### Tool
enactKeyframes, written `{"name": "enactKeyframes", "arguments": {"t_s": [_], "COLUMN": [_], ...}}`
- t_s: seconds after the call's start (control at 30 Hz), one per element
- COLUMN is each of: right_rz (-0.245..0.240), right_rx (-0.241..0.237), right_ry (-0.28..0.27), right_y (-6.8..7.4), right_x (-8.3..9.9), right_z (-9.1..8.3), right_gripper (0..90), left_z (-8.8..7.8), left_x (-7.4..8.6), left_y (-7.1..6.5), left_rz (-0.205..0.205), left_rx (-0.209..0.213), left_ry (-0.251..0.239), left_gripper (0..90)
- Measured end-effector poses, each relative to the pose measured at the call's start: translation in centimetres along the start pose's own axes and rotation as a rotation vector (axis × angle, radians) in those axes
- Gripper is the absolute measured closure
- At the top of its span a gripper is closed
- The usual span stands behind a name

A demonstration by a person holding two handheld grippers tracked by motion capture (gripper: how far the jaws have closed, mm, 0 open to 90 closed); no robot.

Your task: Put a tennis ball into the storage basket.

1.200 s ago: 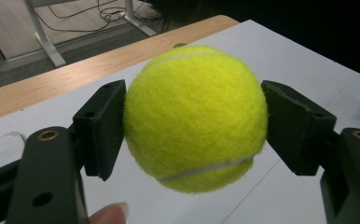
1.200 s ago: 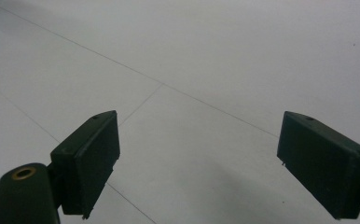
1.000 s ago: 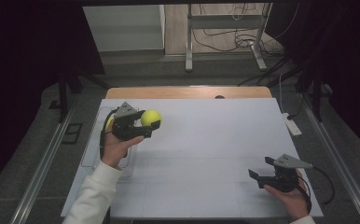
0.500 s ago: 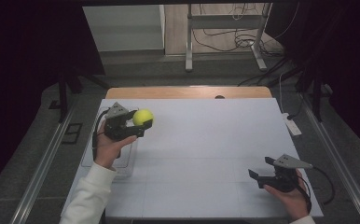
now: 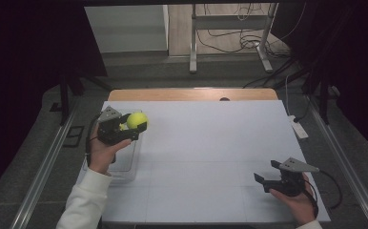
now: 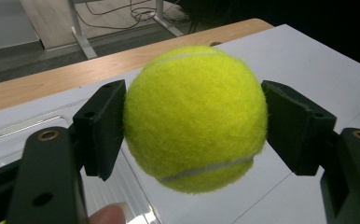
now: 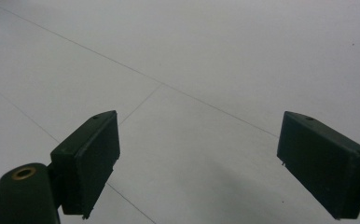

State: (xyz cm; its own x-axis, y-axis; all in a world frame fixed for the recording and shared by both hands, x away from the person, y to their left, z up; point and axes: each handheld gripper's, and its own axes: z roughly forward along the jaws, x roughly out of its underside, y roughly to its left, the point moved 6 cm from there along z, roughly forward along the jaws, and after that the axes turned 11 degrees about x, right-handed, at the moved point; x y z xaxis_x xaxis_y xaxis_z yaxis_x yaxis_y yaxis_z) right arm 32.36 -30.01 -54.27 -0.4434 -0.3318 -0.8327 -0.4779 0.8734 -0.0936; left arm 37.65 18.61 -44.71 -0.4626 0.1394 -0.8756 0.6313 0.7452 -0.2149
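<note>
A yellow-green tennis ball [image 5: 137,119] is held above the left part of the white table, with my left gripper [image 5: 138,125] shut on it. In the left gripper view the tennis ball [image 6: 194,116] sits squeezed between the two black pads [image 6: 101,126], and a fingertip shows at the bottom edge. Below and just left of the ball stands a clear plastic container [image 5: 125,164] on the table. My right gripper [image 5: 265,171] rests in a hand near the front right corner. In the right gripper view its jaws stand wide apart, open over bare white table [image 7: 201,84].
The white table top [image 5: 210,143] has a wooden strip [image 5: 191,94] along its far edge. A white power strip [image 5: 298,128] lies off the right edge. Metal rails run along both sides, and desk legs and cables stand on the floor beyond.
My left hand has carried the tennis ball leftward, toward the spot above the clear container. The right hand and its gripper have stayed where they were.
</note>
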Motion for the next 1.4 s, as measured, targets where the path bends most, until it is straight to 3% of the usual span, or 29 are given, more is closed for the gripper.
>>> {"name": "enactKeyframes", "arguments": {"t_s": [1.4], "right_rz": [-0.005], "right_rx": [0.001], "right_ry": [0.003], "right_y": [0.1], "right_x": [0.0], "right_z": [0.0], "right_gripper": [13.3], "left_z": [-4.0], "left_x": [3.1], "left_y": [3.9], "left_rz": [-0.087], "left_rx": [-0.097], "left_ry": [0.007], "left_gripper": [27.2]}}
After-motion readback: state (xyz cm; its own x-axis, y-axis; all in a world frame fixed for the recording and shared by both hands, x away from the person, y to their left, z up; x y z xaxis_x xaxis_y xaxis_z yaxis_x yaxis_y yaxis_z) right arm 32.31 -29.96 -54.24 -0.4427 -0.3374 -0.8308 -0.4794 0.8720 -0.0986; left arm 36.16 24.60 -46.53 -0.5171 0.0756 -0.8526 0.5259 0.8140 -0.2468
